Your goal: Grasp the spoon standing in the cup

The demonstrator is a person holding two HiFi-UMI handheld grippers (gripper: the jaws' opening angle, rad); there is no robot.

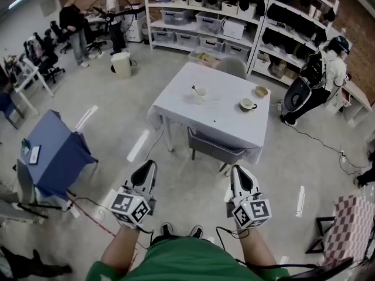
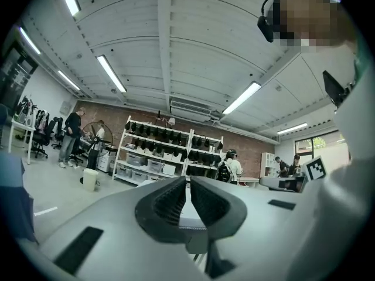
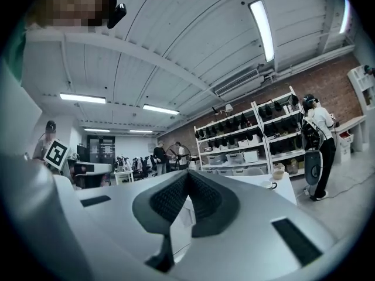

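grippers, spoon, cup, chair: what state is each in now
left gripper: jaws shut, empty
right gripper: jaws shut, empty
spoon: standing in the cup, not held
cup: upright on the table
chair: pushed in under the table

no word, number or brand can be read anywhere. the only signs are black-and-white square markers [image 1: 132, 206], without letters, on the cubes of the left tongs [image 1: 149, 167] and right tongs [image 1: 238, 172], lower middle of the head view.

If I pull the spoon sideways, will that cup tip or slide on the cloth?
It probably tips: the cup looks small and light, and the spoon leaning over its rim acts as a lever. The tablecloth may bunch rather than let it slide.
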